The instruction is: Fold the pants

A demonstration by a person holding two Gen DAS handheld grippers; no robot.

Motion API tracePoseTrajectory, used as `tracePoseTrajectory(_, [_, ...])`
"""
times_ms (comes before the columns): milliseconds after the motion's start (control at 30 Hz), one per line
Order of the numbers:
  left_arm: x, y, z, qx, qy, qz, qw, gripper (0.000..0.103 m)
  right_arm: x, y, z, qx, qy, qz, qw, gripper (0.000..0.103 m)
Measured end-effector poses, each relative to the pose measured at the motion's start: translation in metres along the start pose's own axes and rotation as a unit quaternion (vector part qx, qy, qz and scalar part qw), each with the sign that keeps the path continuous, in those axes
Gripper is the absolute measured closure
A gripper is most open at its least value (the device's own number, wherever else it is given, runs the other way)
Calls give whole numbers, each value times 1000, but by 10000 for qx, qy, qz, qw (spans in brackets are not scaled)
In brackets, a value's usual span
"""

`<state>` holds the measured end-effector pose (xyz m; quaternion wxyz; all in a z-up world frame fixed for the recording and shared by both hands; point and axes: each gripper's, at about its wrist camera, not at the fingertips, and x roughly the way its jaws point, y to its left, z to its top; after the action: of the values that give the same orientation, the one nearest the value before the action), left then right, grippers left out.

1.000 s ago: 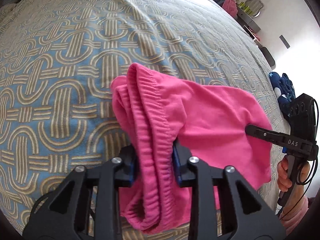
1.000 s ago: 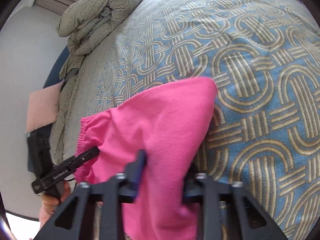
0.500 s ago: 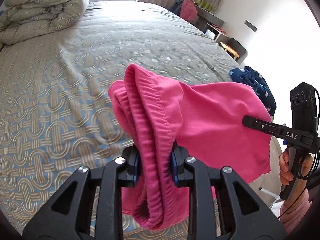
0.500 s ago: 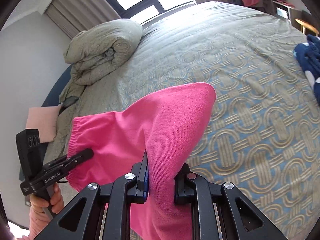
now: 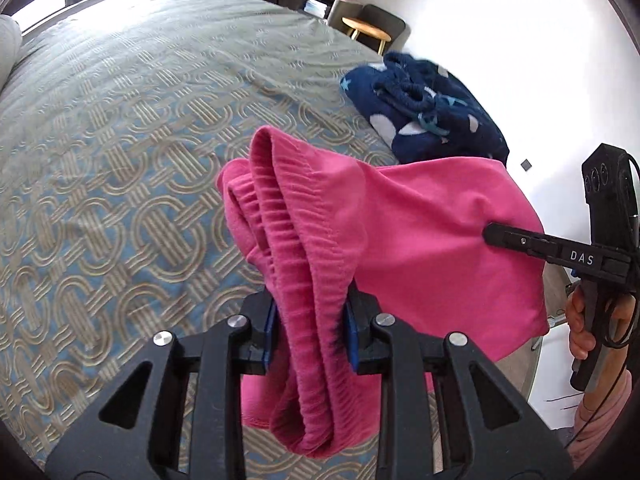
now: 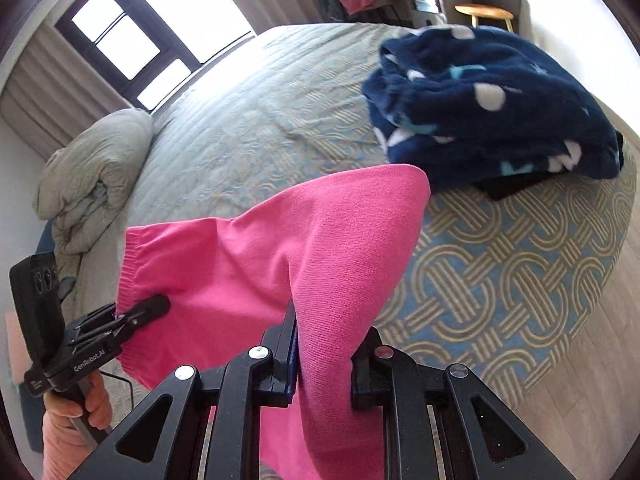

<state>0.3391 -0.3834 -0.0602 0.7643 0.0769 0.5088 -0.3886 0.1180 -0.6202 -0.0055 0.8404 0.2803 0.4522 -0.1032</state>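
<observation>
1. Left wrist view: left hand-held gripper (image 5: 310, 330) pinched on the ribbed elastic waistband of the pink pants (image 5: 420, 248), bunched in several layers between the jaws; pants held up in the air above the patterned bed (image 5: 120, 160), stretched across to the right hand-held gripper (image 5: 490, 236), whose tip bites the far edge of the cloth

2. Same view, handling: soft, light knit, limp and prone to sag between the two grips; thick gathered waistband judged the firmest place to take hold, thin leg cloth more likely to slip

3. Right wrist view: right hand-held gripper (image 6: 324, 354) pressed together on a fold of smooth pink fabric, likely the leg end; left hand-held gripper seen from the side at the waistband corner, closed on it

4. Shown only in the left view: layered waistband ribbing and the right hand's fingers on the handle

5. Shown only in the right view: rolled grey duvet (image 6: 92, 176) by the window, and the navy spotted blanket (image 6: 500, 108) lying whole on the bed, just behind the pants
</observation>
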Motion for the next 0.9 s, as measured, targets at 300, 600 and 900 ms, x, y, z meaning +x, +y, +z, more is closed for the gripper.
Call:
tracePoseTrajectory(300, [25,25,-32,262,145,1163,9928,19,39,-64,-16,712,-15,-2175,9735,50])
tracePoseTrajectory(600, [-21,-19,-41,748,-523,1428,9855,19,-7,11,-48,-171,-665,-2244,9721,50])
tracePoseTrajectory(900, [-77,-51,-77,200,-984,1116,9887,19,-57,69,-85,-738,-1095,-1946,9719,48])
